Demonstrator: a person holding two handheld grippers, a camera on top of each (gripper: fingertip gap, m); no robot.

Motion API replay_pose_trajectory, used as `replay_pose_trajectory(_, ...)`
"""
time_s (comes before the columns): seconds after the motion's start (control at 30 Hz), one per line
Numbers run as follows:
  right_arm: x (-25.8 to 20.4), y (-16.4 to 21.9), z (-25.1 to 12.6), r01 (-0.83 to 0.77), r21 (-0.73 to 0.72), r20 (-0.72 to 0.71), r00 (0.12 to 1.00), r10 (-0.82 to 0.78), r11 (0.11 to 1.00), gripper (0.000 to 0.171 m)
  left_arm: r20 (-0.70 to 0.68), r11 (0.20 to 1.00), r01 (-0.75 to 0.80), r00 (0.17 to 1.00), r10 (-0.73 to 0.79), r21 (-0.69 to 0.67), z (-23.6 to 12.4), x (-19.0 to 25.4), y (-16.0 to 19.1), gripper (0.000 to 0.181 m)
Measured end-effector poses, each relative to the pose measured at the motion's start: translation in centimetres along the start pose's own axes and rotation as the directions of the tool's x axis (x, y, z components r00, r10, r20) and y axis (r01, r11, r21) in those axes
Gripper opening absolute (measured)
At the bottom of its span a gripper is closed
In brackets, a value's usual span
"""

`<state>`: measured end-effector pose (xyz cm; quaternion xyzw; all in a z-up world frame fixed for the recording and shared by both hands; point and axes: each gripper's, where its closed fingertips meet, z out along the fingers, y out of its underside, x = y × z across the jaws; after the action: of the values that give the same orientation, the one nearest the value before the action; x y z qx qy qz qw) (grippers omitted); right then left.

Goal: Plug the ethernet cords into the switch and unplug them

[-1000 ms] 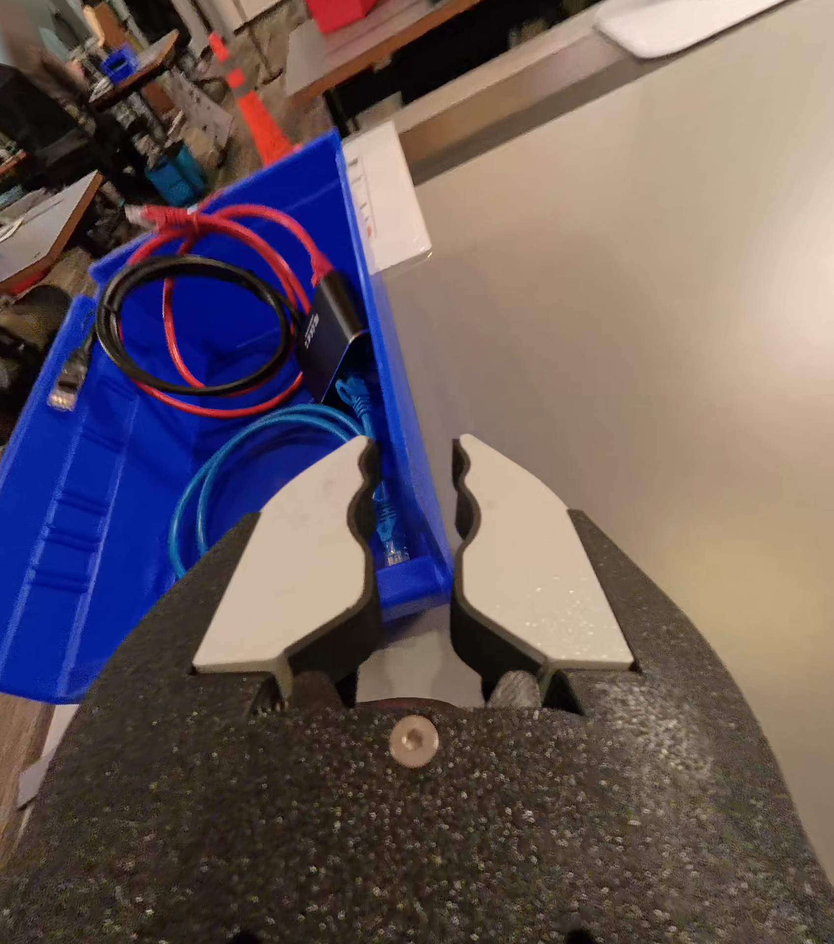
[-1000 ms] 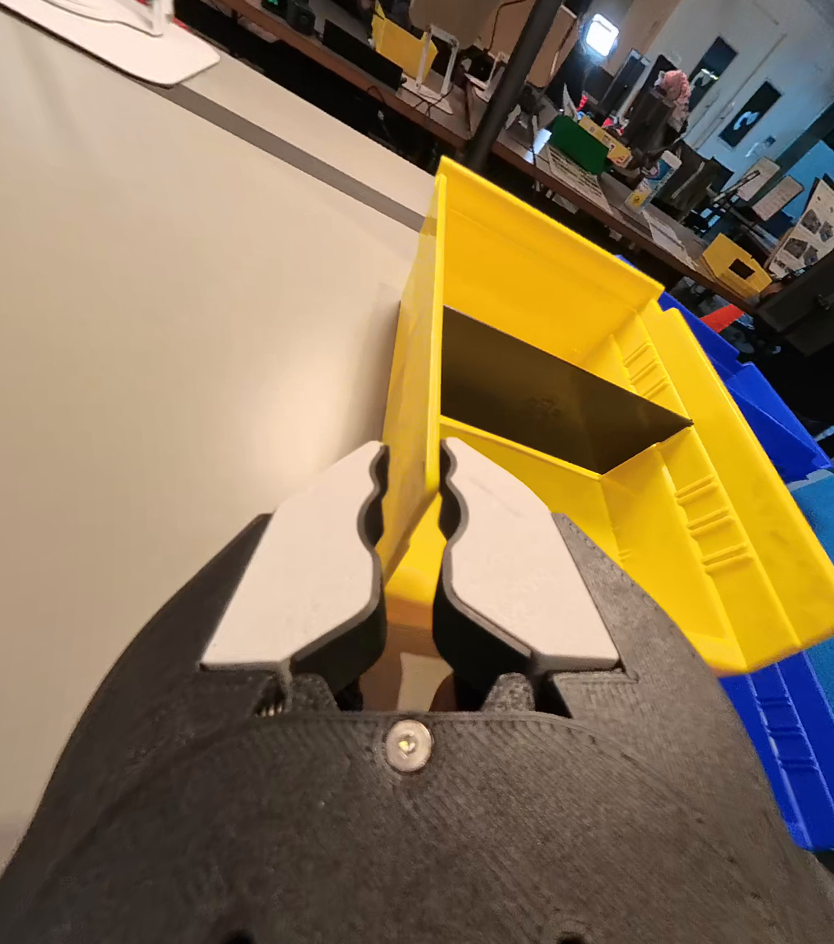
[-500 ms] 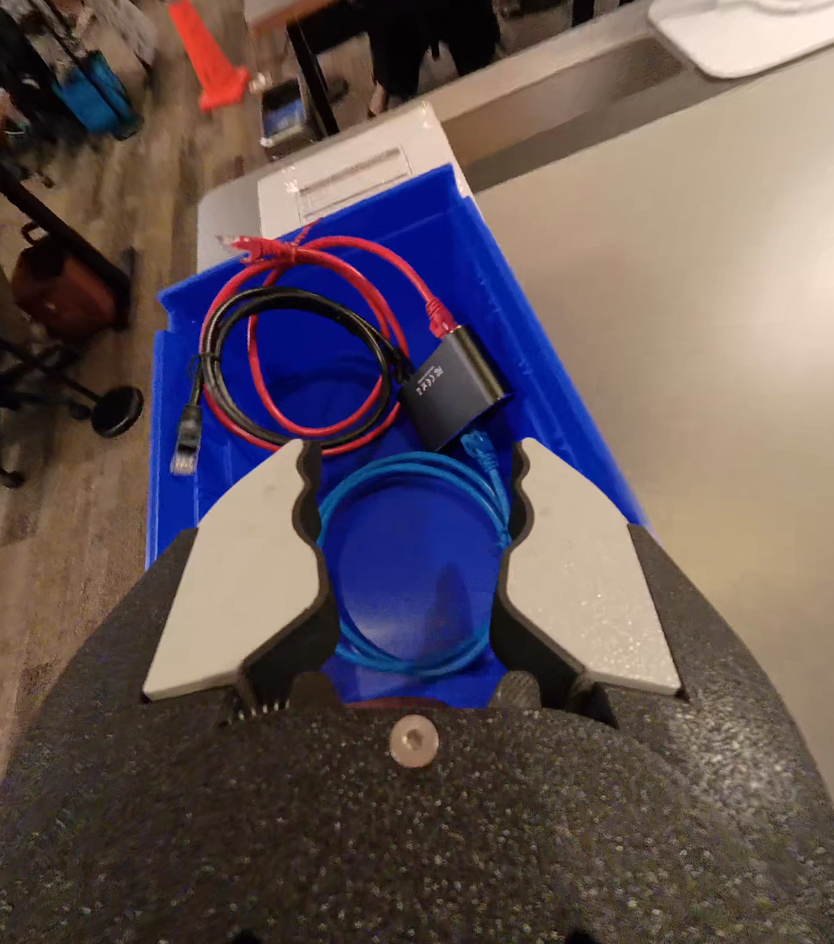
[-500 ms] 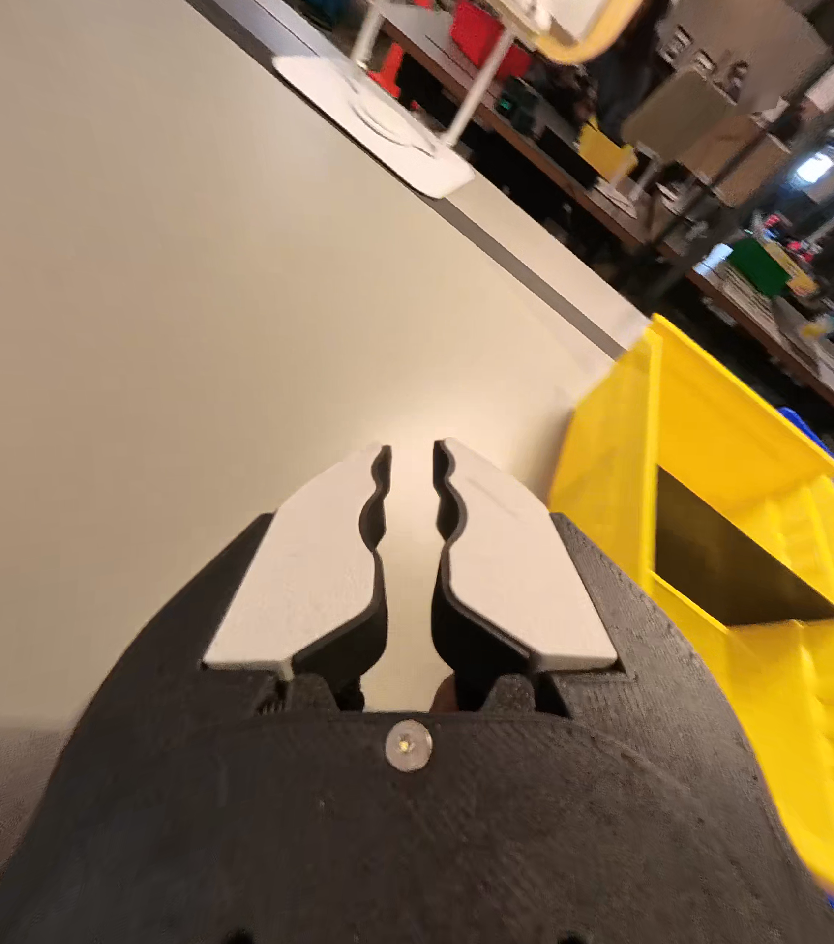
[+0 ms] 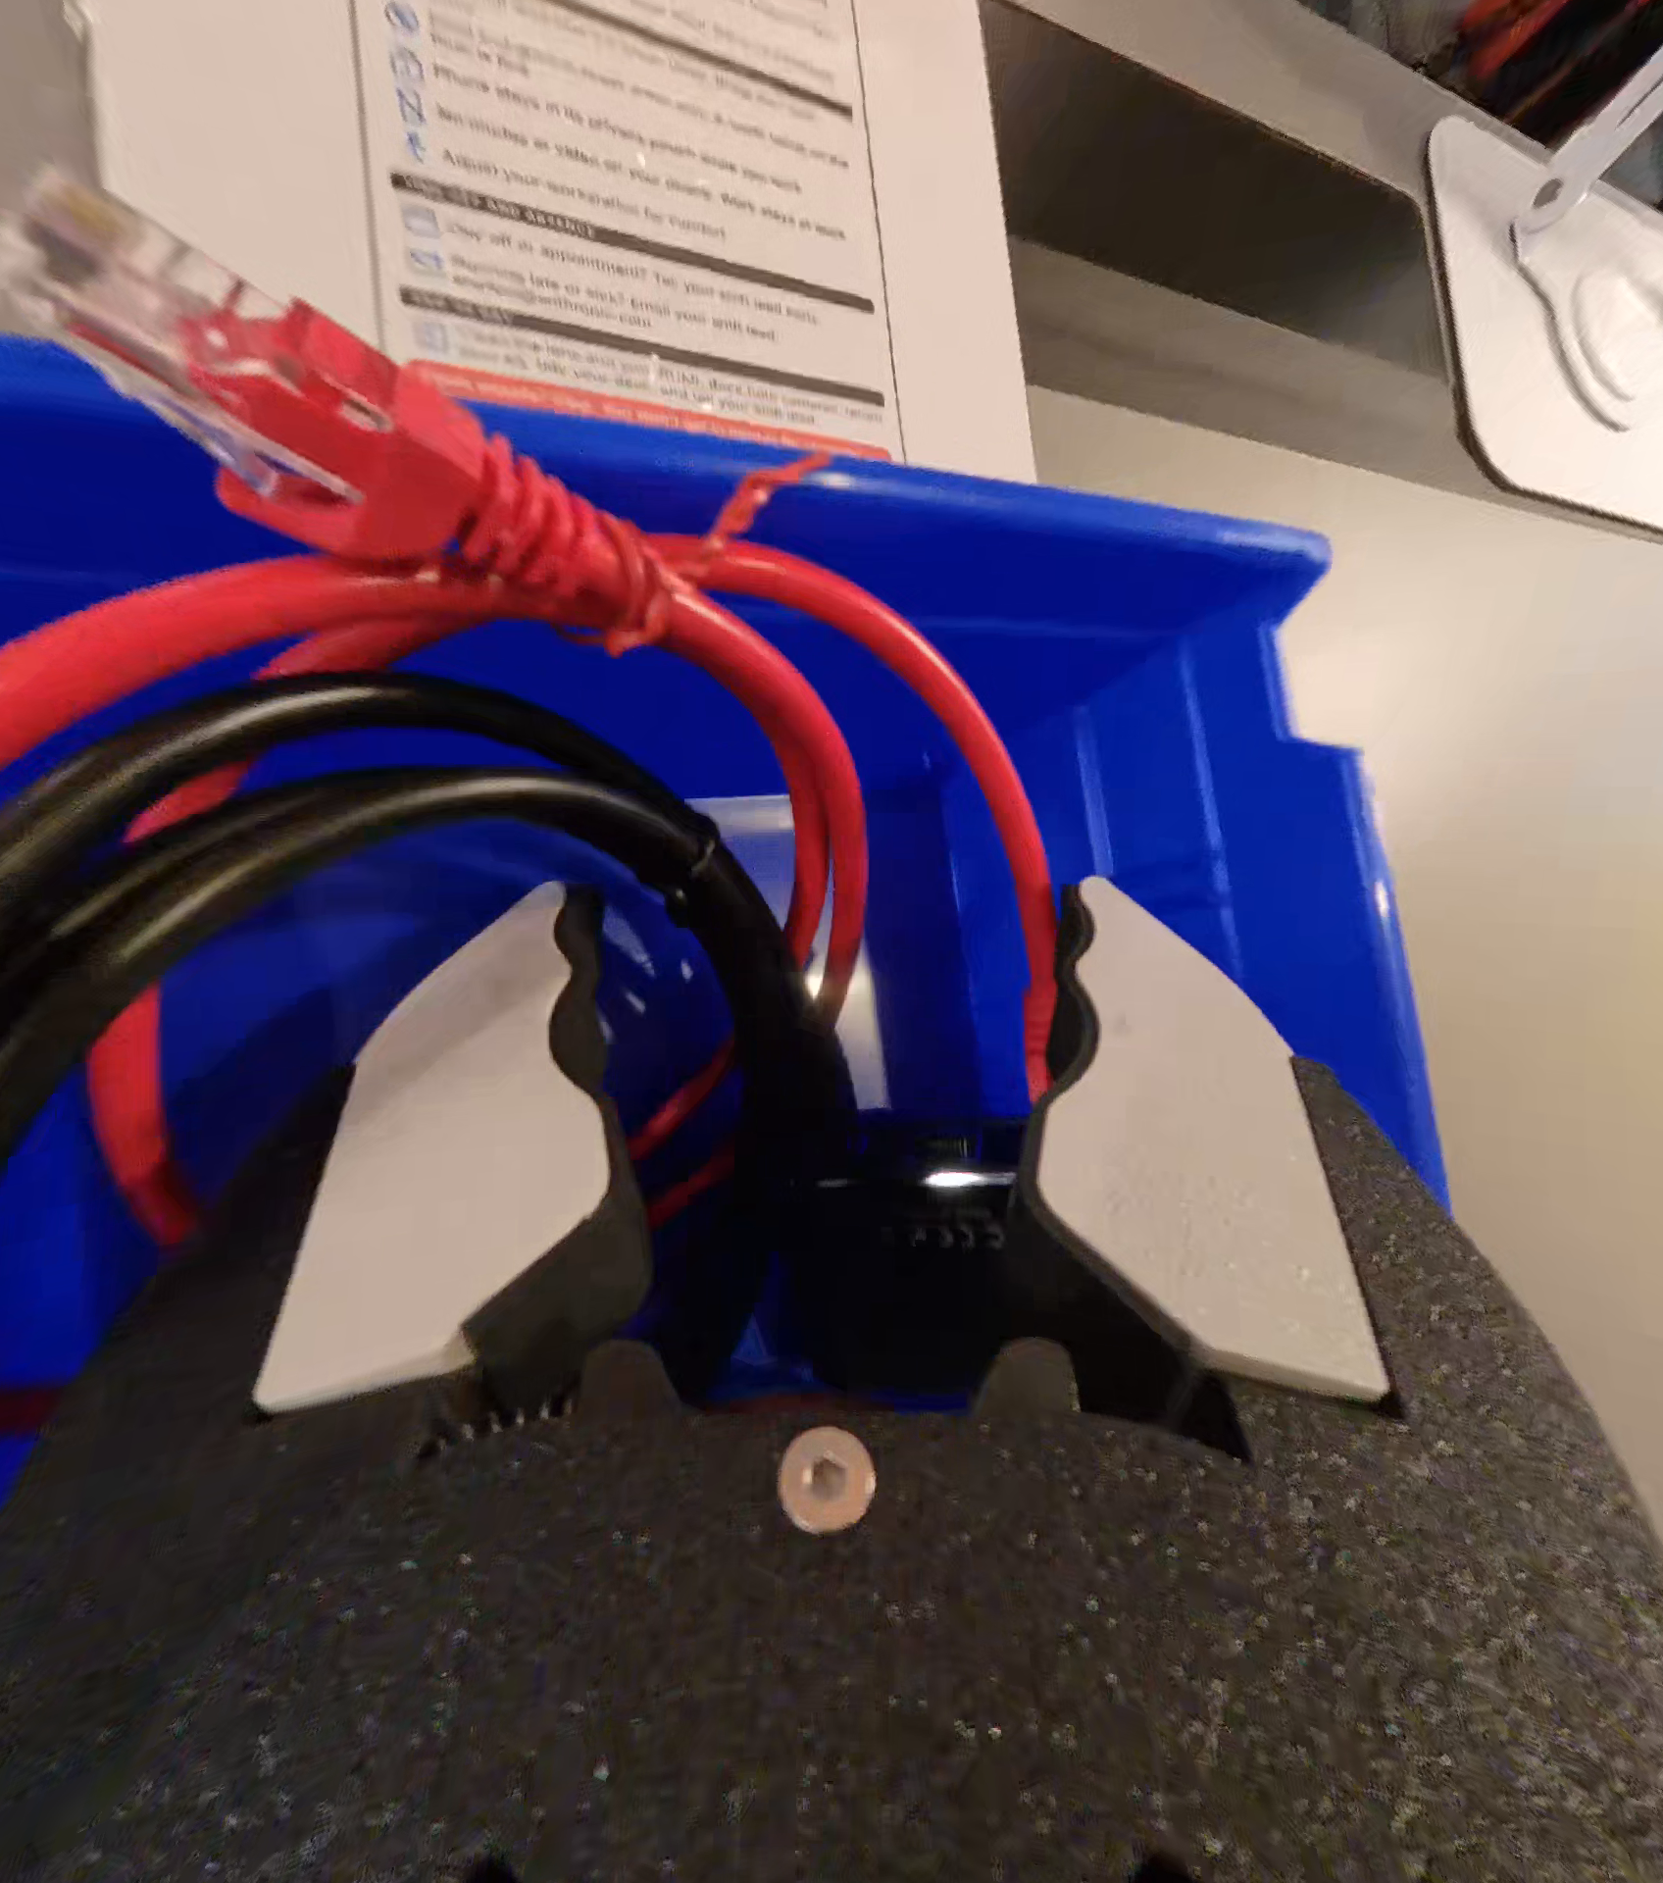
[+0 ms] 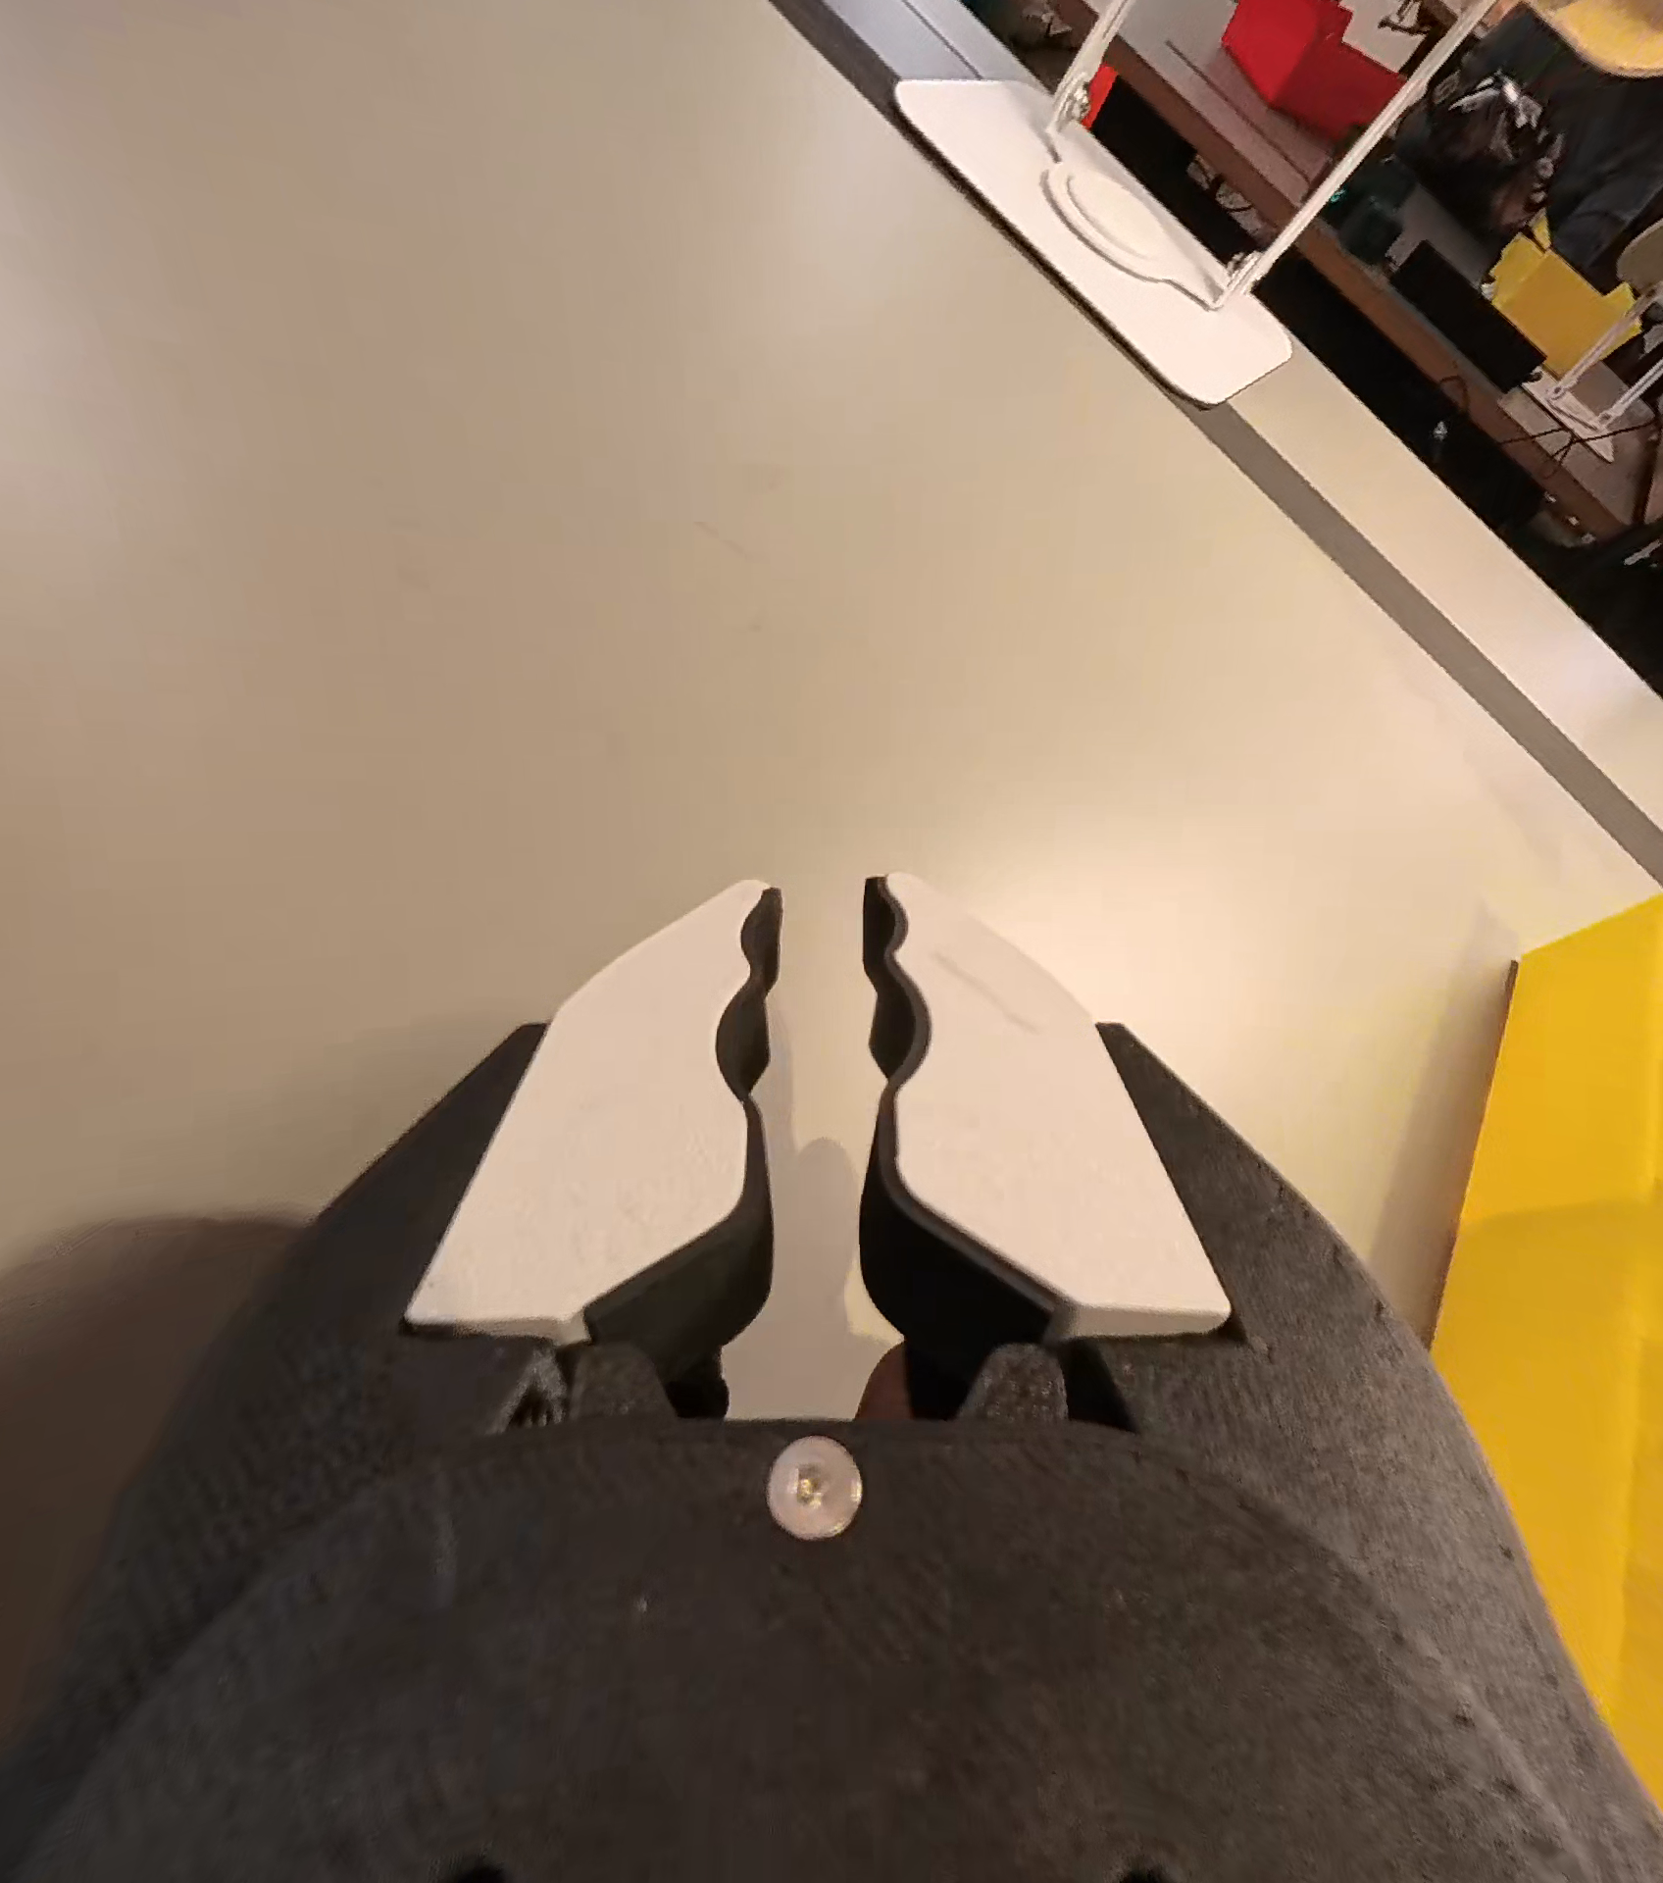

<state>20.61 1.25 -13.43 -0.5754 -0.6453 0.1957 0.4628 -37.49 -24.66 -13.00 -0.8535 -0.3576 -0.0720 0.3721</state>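
Left wrist view: the left gripper (image 5: 817, 922) is inside the blue bin (image 5: 1164, 652), with its jaws spread wide. The switch (image 5: 919, 1223), a small black box, lies low between the two jaws; contact with either jaw cannot be determined. The black ethernet cord (image 5: 318, 754) loops in from the left and passes down between the jaws to the left of the switch. The red ethernet cord (image 5: 787, 713) is coiled and tied with a red twist tie (image 5: 756, 499); one strand runs down along the inner edge of the right-hand jaw toward the switch. Its free clear-tipped plug (image 5: 226, 357) stands raised above the bin's far rim, blurred. A printed white sheet (image 5: 624, 204) lies on the table (image 5: 1520, 815) beyond the bin, and a white stand base (image 5: 1571, 346) sits at the upper right. Right wrist view: the right gripper (image 6: 822, 897) is above the bare table (image 6: 400, 509), its jaws set to a narrow gap with nothing between them. A yellow bin (image 6: 1622, 1223) occupies the right edge, and the same stand base (image 6: 1092, 214) rests near the table's far edge
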Motion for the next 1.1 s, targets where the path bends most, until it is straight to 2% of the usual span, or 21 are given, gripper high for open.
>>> replay_pose_trajectory(0.07,-0.2,0.4,0.1,0.000,-0.006,0.009,1.000,0.000,1.000,0.016,-0.050,0.999,0.031,0.998,-0.033,-0.032,1.1,0.1,0.2,0.084)
replay_pose_trajectory(0.1,-0.3,0.6,0.2,-0.003,-0.011,0.013,1.000,0.004,1.000,0.016,-0.082,0.999,0.027,0.996,-0.030,-0.037,1.4,0.5,0.2,0.073)
replay_pose_trajectory(0.17,-0.3,1.0,0.4,-0.006,-0.028,0.018,1.000,0.006,1.000,0.016,-0.109,0.999,0.012,0.994,-0.015,-0.030,1.5,0.8,0.2,0.062)
replay_pose_trajectory(0.27,-0.3,0.9,0.6,0.001,-0.022,0.029,1.000,0.000,1.000,0.016,-0.083,0.999,-0.030,0.996,0.031,0.014,0.4,0.9,-0.2,0.046)
replay_pose_trajectory(0.4,-0.1,0.6,1.0,-0.005,-0.010,0.060,0.998,0.006,1.000,0.016,-0.017,0.985,-0.119,0.992,0.123,0.124,-3.6,2.5,-1.9,0.034)
replay_pose_trajectory(0.53,0.1,0.2,1.4,-0.013,0.007,0.098,0.995,0.013,1.000,0.016,0.089,0.924,-0.262,0.965,0.247,0.277,-10.0,6.2,-4.8,0.027)
replay_pose_trajectory(0.7,0.1,-1.3,2.0,-0.033,0.049,0.162,0.986,0.025,0.998,0.016,0.245,0.745,-0.485,0.875,0.419,0.459,-18.3,14.3,-8.6,0.025)
replay_pose_trajectory(0.83,0.2,-3.6,2.5,-0.034,0.095,0.207,0.978,0.014,0.995,0.017,0.231,0.598,-0.567,0.806,0.545,0.566,-21.5,23.8,-10.0,0.024)
replay_pose_trajectory(0.97,0.0,-7.3,3.0,-0.060,0.169,0.252,0.968,0.016,0.984,0.020,0.119,0.532,-0.572,0.743,0.659,0.624,-19.8,33.0,-9.0,0.025)
replay_pose_trajectory(1.1,-0.9,-12.9,3.3,-0.120,0.296,0.317,0.948,0.020,0.948,0.032,-0.061,0.547,-0.510,0.692,0.719,0.664,-14.8,40.4,-5.8,0.024)
